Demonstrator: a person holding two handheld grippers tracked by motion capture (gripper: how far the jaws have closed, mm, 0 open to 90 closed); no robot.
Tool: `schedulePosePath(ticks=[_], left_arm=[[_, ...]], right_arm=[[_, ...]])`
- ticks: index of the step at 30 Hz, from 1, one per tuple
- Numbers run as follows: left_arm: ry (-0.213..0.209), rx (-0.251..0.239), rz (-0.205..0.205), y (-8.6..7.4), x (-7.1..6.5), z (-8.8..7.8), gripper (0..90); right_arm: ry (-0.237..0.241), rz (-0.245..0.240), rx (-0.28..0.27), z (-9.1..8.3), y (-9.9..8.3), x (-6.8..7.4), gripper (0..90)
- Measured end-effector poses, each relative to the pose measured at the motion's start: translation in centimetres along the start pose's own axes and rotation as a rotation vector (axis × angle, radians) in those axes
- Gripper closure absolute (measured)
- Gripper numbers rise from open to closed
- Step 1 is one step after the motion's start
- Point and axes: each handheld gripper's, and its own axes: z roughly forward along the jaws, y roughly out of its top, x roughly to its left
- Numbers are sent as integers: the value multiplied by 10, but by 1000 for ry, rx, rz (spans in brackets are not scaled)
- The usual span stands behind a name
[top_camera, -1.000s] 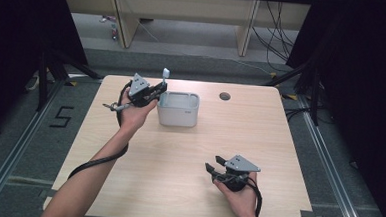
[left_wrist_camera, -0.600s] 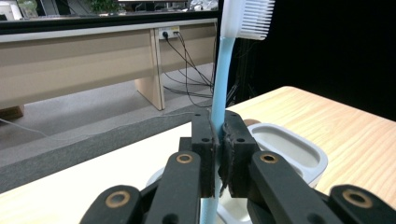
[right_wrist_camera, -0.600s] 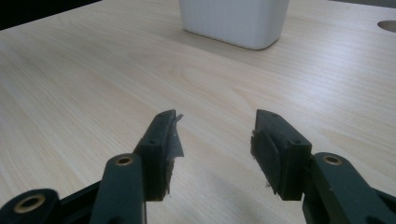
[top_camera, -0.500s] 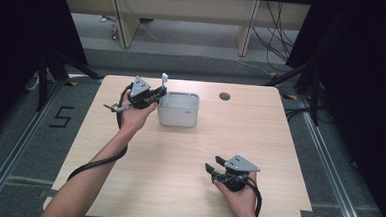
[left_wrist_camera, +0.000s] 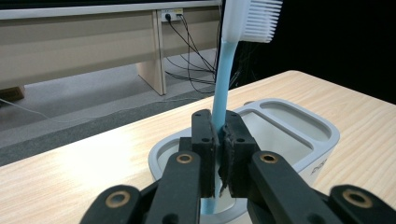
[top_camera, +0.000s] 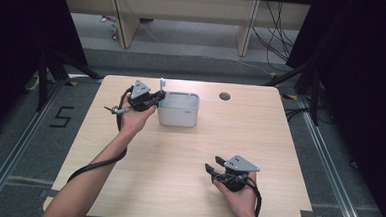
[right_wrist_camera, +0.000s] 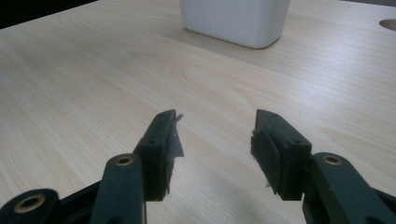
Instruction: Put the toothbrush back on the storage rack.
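A light blue toothbrush (left_wrist_camera: 219,88) with white bristles stands upright at upper centre of the left gripper view, its lower end inside a white compartmented holder (left_wrist_camera: 299,122). It looks light, stiff and slippery, best pinched mid-handle, where the left gripper (left_wrist_camera: 218,140) clamps it now. Compared with a second ago, the brush sits lower in the holder. The right gripper (right_wrist_camera: 217,140), lower right in the high view, rests parted and empty on the wooden table (top_camera: 178,158).

A light wood-grain table (top_camera: 178,153) with rounded corners is seen on a grey floor (top_camera: 14,129). A white compartmented holder (top_camera: 179,109) is placed upright on its far half. A round cable hole (top_camera: 225,96) is located near the far edge.
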Motion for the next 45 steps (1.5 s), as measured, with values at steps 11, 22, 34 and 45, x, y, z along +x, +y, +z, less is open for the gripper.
schedulePosePath(ticks=[11, 22, 34, 45], left_arm=[[1, 54, -21, -5, 1, 3, 844], [13, 81, -41, -8, 2, 5, 844], [18, 100, -52, -10, 3, 6, 837], [38, 79, -116, -10, 1, -11, 559]], right_arm=[[7, -39, -10, 2, 0, -3, 502], [4, -31, -7, 2, -1, -3, 502], [12, -28, -19, 3, -1, -3, 501], [-7, -35, -7, 1, -1, -4, 501]])
